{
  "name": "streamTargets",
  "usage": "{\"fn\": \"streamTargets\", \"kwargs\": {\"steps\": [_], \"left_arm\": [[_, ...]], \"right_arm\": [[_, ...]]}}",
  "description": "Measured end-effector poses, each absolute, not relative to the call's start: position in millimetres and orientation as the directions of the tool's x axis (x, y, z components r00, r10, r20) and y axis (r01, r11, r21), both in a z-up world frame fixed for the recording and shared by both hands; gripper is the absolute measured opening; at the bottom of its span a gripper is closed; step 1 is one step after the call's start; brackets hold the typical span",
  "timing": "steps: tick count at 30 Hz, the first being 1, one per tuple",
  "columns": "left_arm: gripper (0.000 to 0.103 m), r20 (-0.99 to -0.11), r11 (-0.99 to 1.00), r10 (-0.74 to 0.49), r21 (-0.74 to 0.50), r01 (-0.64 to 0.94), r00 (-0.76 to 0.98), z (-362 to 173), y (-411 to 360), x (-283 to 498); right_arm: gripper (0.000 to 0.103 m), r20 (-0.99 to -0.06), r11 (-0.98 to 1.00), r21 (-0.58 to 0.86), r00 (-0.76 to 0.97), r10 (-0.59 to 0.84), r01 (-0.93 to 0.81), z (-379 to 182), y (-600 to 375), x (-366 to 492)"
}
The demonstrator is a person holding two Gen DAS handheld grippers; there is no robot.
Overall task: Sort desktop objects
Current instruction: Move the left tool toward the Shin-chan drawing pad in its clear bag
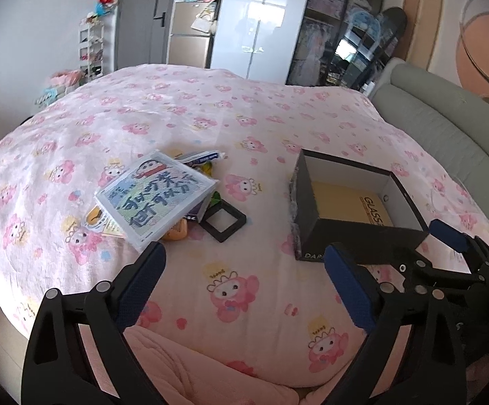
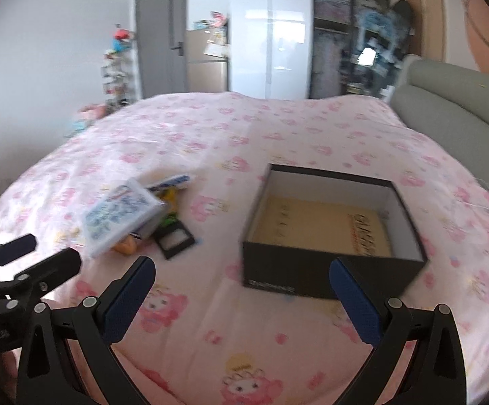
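Both pairs of fingers, left gripper (image 1: 244, 270) and right gripper (image 2: 242, 283), wide apart, apparently empty, above the bedspread (image 1: 244, 128).

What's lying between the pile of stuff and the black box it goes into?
Nothing visible. Only bare pink bedspread separates the pile from the black box. The box is open-topped, holding just a flat yellow sheet.

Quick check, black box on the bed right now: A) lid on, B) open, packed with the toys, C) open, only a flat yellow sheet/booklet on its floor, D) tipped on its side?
C: the black box stands upright with no lid, and both wrist views show just a flat yellow sheet lying on its floor; the pile of small items lies apart from it on the bedspread.
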State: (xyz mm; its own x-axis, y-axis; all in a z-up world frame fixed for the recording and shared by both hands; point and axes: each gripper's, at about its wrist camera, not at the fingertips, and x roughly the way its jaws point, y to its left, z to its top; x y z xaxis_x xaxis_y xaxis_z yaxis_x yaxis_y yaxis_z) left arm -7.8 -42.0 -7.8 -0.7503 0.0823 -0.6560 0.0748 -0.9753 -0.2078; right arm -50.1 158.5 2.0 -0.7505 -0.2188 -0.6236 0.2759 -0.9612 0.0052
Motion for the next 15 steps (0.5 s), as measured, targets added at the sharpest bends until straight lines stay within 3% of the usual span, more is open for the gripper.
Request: {"fn": "streamTargets", "kwargs": {"steps": [5, 8, 11, 13, 15], "left_arm": [[0.086, -0.687, -0.961, 0.037, -0.224, 0.163, -0.726, -22.1, -73.5, -9.8], [0.078, -0.701, -0.947, 0.028, -0.246, 0.204, -0.713, -33.8, -91.8, -11.9], [0.072, -0.718, -0.933, 0.024, -0.266, 0.242, -0.696, -47.4, -108.4, -16.9], [0.067, -0.736, -0.917, 0.021, -0.284, 0.281, -0.677, -59.0, -120.2, -25.0], [0.064, -0.756, -0.885, 0.017, -0.316, 0.342, -0.654, -73.3, -134.5, -36.2]], "right_arm": [[0.101, -0.622, -0.925, 0.033, -0.716, -0.316, 0.380, -0.7, 136.3, -61.5], [0.091, -0.656, -0.906, 0.079, -0.663, -0.361, 0.416, -14.0, 122.5, -75.6], [0.065, -0.691, -0.894, 0.088, -0.620, -0.372, 0.439, -30.0, 108.2, -86.1], [0.038, -0.713, -0.888, 0.079, -0.597, -0.367, 0.452, -39.2, 98.3, -92.8], [0.032, -0.727, -0.884, 0.062, -0.586, -0.358, 0.464, -43.7, 90.0, -99.0]]}}
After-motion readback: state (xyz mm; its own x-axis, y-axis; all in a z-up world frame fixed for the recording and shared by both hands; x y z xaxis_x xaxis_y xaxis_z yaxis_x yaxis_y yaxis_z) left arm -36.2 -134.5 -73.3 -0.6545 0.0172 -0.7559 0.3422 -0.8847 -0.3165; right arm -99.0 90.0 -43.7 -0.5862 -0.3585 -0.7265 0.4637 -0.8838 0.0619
